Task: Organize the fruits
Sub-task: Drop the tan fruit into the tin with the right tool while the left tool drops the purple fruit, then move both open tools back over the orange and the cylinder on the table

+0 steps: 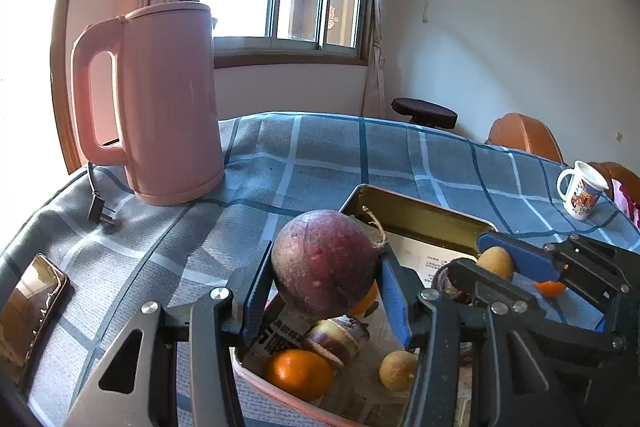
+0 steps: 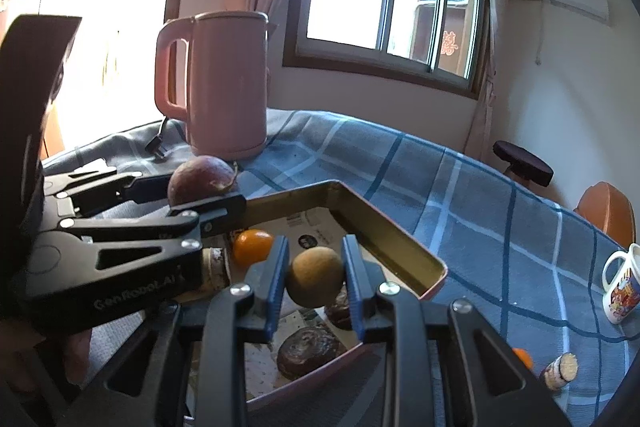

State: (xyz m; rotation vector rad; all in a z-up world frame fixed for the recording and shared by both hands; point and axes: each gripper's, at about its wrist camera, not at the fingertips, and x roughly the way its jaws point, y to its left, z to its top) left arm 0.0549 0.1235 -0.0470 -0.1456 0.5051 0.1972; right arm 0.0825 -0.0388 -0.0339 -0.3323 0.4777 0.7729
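Observation:
My left gripper (image 1: 326, 261) is shut on a large purple passion fruit (image 1: 320, 267), which hangs above the near left part of the tin tray (image 1: 420, 221). Newspaper lines the tray, and on it lie an orange (image 1: 298, 373), a cut purple fruit (image 1: 336, 337) and a small tan longan (image 1: 398, 369). My right gripper (image 2: 315, 247) is shut on another tan longan (image 2: 315, 277) over the tray's middle. In the right wrist view the left gripper (image 2: 200, 193) and its passion fruit (image 2: 202, 179) are at the left, beside the tray's gold wall (image 2: 384, 231). Dark brown fruits (image 2: 308, 351) lie beneath.
A pink kettle (image 1: 168, 103) stands at the back left, with its plug (image 1: 100, 215) on the checked cloth. A phone (image 1: 32, 307) lies at the left edge. At the right are a printed mug (image 2: 622, 285), a loose orange (image 2: 522, 357) and a small cork-like piece (image 2: 560, 371).

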